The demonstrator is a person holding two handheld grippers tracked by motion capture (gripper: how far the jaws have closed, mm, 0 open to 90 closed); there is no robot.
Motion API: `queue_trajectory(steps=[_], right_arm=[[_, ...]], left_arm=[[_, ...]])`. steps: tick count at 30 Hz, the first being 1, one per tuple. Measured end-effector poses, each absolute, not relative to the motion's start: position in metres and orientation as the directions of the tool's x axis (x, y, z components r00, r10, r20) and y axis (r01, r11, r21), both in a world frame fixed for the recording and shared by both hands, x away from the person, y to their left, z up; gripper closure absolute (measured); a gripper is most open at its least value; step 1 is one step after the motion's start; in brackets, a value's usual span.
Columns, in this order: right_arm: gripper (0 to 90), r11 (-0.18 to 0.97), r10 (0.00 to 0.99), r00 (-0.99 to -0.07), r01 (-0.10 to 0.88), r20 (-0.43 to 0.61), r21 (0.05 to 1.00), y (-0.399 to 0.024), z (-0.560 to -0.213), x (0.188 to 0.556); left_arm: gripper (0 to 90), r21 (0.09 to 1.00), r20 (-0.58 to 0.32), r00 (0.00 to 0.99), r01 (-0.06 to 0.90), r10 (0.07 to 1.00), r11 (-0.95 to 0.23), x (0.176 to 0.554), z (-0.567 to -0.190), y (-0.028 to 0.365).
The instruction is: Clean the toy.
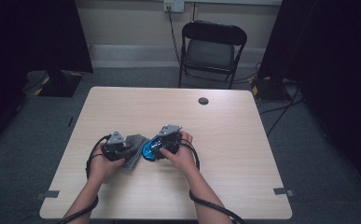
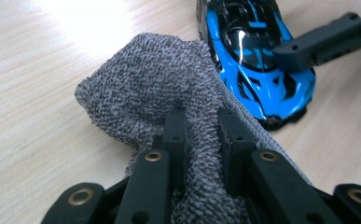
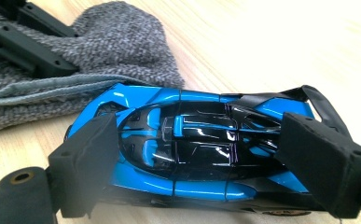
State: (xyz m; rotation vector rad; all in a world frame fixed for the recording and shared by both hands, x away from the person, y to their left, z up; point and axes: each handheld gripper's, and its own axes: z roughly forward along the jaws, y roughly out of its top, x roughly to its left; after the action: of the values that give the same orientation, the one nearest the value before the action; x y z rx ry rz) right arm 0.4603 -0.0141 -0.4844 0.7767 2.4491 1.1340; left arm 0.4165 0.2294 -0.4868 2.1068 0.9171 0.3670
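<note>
- Near-left part of the wooden table (image 1: 225, 140): both hands meeting close together, each with a gripper.
- Left gripper (image 2: 201, 123), seen in its own view: jaws pinched on a fold of grey cloth (image 2: 150, 79), terry pile bunched up between the two black pads and spilling over both sides.
- Same cloth in the high view (image 1: 134, 149): lying on the tabletop just right of the left gripper (image 1: 122, 150), partly under it, touching the car's left end.
- Blue and black toy car (image 3: 192, 144): resting on the table, wheels down as far as can be told, lengthwise between the right gripper's jaws.
- Right gripper (image 3: 215, 163): pads pressed against the two ends of the car, one at the nose and one at the tail, clamped along its length.
- Same grip in the high view: right gripper (image 1: 156, 148) angled down and left, car (image 1: 149, 149) showing as a bright blue patch beneath it, right hand (image 1: 180, 154) wrapped round the gripper's body.
- From the left gripper view: car (image 2: 257, 60) just beyond and right of the cloth's hemmed edge, one black jaw of the other gripper laid across its roof end.
- From the right gripper view: cloth (image 3: 99, 51) touching the car's far side, hem running along the blue bodywork.
- Far side of the scene: black folding chair (image 1: 211, 49) standing beyond the table's far edge.
</note>
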Motion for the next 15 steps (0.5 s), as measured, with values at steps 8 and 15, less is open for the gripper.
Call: queue_trajectory(steps=[8, 15], right_arm=[[12.1, 0.539, 0.604, -0.794, 0.346, -0.067, 0.768, -0.013, -0.483, 0.461], [12.1, 0.541, 0.604, -0.794, 0.347, -0.067, 0.766, -0.013, -0.483, 0.461]], left_arm=[[75.9, 0.759, -0.052, 0.710, 0.485, 0.702, -0.434, 0.404, -0.486, 0.232], [76.0, 0.749, -0.043, 0.728, 0.477, 0.685, -0.460, 0.391, -0.484, 0.231]])
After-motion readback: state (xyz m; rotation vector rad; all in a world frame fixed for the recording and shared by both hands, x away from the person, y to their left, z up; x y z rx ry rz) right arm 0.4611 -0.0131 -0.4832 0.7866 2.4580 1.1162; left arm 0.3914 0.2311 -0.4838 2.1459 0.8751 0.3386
